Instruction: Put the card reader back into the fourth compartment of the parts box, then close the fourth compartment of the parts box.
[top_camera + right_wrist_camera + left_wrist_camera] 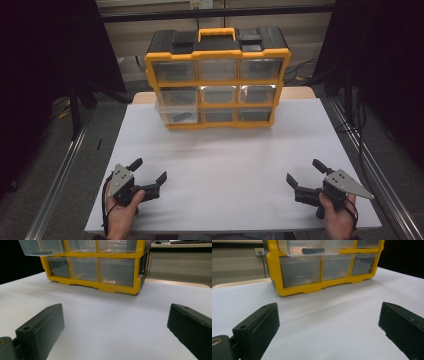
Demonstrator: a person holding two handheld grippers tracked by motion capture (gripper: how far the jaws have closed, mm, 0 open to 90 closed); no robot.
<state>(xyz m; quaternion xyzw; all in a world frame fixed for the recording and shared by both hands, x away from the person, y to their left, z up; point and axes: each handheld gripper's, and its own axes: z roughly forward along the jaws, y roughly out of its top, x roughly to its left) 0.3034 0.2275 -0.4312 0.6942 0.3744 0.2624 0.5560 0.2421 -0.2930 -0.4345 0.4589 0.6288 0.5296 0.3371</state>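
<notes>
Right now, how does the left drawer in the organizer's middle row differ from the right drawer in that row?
The left drawer is pulled out, overhanging the bottom row; the right drawer sits pushed in, flush with the yellow frame. The left drawer holds a dark piece; I can make out nothing in the right drawer. Both are clear plastic and look alike in shape.
</notes>
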